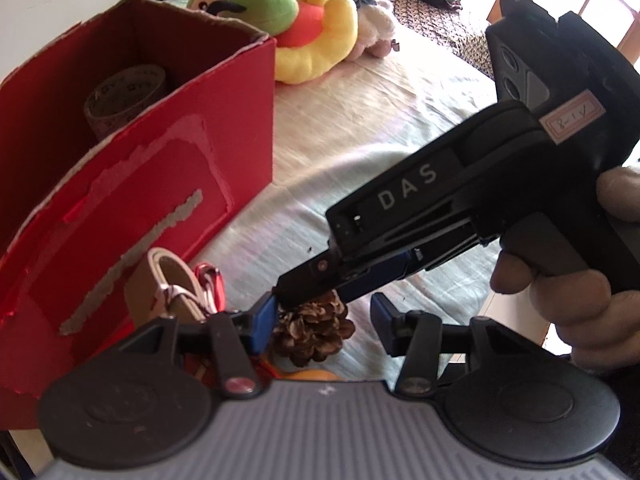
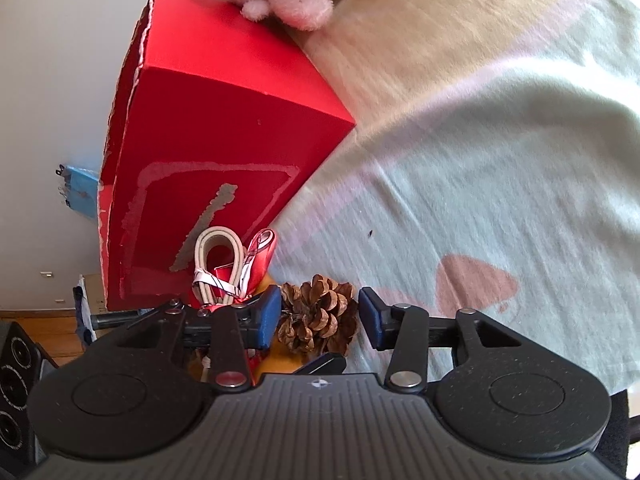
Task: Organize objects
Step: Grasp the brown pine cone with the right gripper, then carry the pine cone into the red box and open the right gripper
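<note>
Bed (image 2: 500, 128): a pale, wrinkled sheet covered it, and it carried everything else.
Red box (image 1: 168, 152): an open-topped cardboard box with torn edges stood on the bed; every place below is given from it.
Plush toys (image 1: 304, 28): a heap of green, yellow and white soft toys lay behind the box's far corner, touching the bed.
Right gripper (image 2: 318, 314): held low in front of the box's near corner, its jaws were spread wide on either side of the pine cone, blue pads close to its scales; whether they touched could not be told.
Left gripper (image 1: 324, 320): also in front of the box, its jaws were spread wide with the cone between them.
Tape roll (image 1: 124, 96): inside the box, leaning against the far wall.
Pine cone (image 2: 316, 316): brown and open-scaled, on the sheet just in front of the box's near corner.
Coiled cable (image 2: 218, 268): a cream loop resting against the box's front face, beside a red ribbon (image 2: 262, 252).
</note>
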Available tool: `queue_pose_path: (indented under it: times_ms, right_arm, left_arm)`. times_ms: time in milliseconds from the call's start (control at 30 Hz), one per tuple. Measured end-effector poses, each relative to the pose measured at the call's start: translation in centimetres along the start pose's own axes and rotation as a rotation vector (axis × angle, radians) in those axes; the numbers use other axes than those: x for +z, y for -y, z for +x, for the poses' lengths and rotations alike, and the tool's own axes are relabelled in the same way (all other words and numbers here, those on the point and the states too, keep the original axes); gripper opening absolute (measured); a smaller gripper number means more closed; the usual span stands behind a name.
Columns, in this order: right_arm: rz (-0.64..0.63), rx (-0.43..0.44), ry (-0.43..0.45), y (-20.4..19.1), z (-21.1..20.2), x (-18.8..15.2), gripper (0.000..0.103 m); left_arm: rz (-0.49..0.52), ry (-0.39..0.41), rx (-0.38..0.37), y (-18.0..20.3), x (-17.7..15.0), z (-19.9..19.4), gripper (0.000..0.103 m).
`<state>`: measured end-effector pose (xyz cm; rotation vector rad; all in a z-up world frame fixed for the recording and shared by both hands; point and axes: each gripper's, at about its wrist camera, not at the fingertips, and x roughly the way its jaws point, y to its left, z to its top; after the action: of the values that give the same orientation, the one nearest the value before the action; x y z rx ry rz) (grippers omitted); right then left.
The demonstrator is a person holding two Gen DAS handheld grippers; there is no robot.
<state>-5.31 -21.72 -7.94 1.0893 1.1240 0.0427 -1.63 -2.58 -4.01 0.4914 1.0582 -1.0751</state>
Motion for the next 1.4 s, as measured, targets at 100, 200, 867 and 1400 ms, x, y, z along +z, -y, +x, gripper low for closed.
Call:
queue_pose_path:
  times_ms: [100, 200, 867, 1400]
  right_arm:
    - [-0.019, -0.024, 0.005, -0.4, -0.3, 0.0, 0.044]
    - [-0.027, -0.044, 0.021, -0.7, -0.9, 0.1, 0.044]
    - [-0.239, -0.083, 0.298, -10.2, -10.2, 1.4, 0.038]
    - [-0.504, -0.15, 0.256, -16.6, -4.1, 8.1, 0.031]
  left_arm:
    - [-0.014, 0.003, -0.01, -0.2, 0.3, 0.2, 0.052]
    - [-0.024, 0.009, -0.021, -0.2, 0.7, 0.1, 0.051]
    - [0.007, 0.337, -0.092, 0.1, 6.6, -8.3, 0.051]
    - [-0.187, 0.425, -0.022, -7.7, 9.0, -9.3, 0.05]
